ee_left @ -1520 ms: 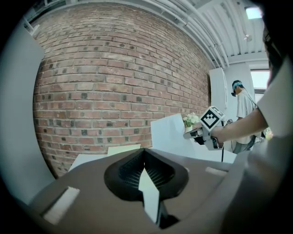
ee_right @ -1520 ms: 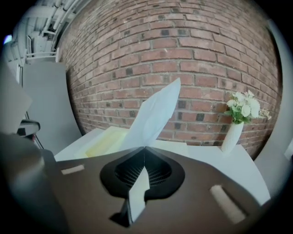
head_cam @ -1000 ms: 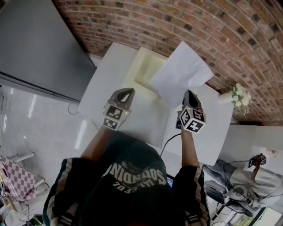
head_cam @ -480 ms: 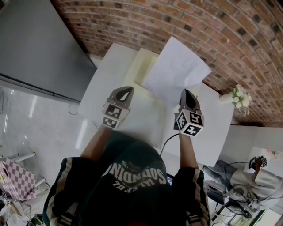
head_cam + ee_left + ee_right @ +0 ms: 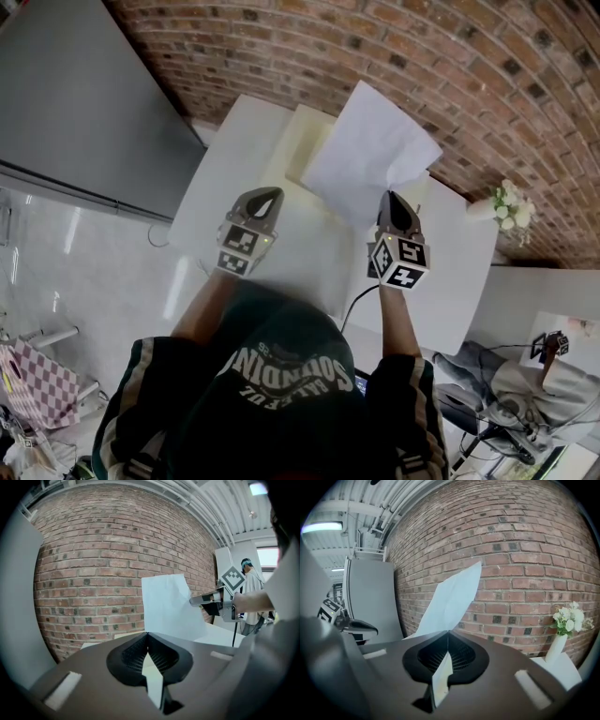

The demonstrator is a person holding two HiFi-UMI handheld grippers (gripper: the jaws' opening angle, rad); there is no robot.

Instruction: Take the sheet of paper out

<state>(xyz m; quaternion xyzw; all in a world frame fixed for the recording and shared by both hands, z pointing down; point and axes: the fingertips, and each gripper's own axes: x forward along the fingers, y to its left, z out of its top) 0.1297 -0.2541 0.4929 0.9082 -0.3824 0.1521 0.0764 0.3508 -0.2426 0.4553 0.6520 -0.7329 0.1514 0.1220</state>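
Two closed grippers | right gripper [image 5: 395,201] pinches sheet of paper [image 5: 370,150], holding it clear above cream tray [image 5: 302,131] | left gripper [image 5: 264,196] empty beside tray

The tray [image 5: 302,141] lies at the table's [image 5: 450,309] far edge, the sheet of paper [image 5: 370,155] above its right side at the right gripper's [image 5: 395,201] tip, the left gripper [image 5: 265,195] over the near left, the flower vase [image 5: 504,208] at the far right corner.
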